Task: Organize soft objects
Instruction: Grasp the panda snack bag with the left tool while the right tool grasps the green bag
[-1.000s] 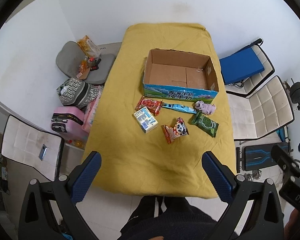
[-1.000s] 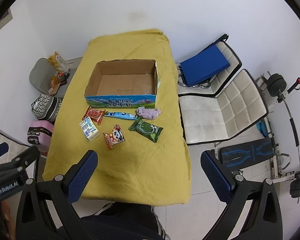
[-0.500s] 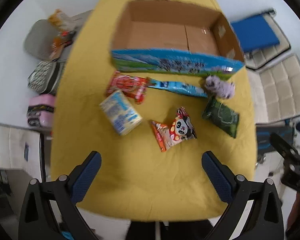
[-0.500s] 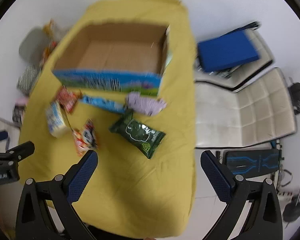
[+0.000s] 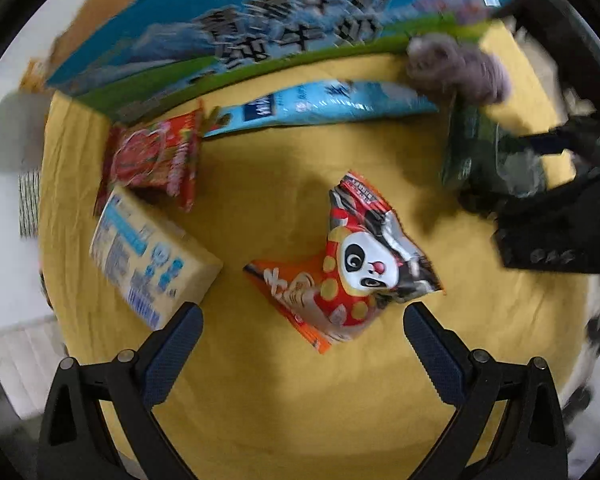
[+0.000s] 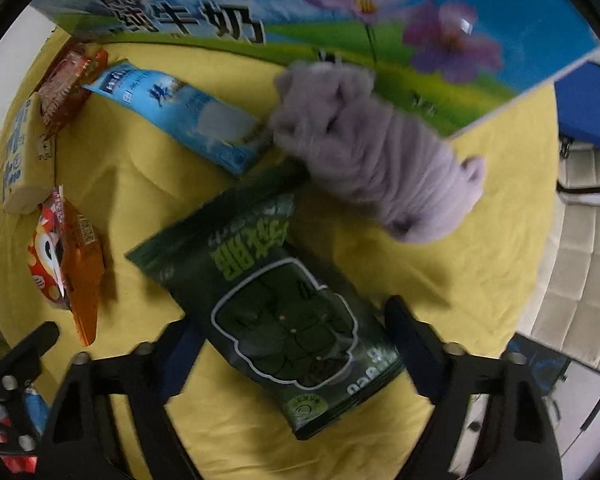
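My left gripper (image 5: 302,322) is open, low over the yellow cloth, with the panda snack bag (image 5: 348,262) between its fingertips. My right gripper (image 6: 290,338) is open and straddles the dark green snack bag (image 6: 284,312). A purple plush toy (image 6: 376,152) lies just beyond it against the milk carton box (image 6: 340,12). A light blue packet (image 6: 180,114), a red packet (image 5: 154,156) and a pale yellow milk carton (image 5: 148,262) lie to the left. The right gripper shows at the left wrist view's right edge (image 5: 540,148) over the green bag.
The yellow cloth (image 5: 284,400) covers the table. The box's printed front wall (image 5: 260,28) stands close behind the objects. A blue cushion (image 6: 592,108) and white padded chairs (image 6: 580,272) are off the table's right side.
Both grippers have dropped from high above the table to just over the objects. The left closed in on the panda bag, the right on the green bag.
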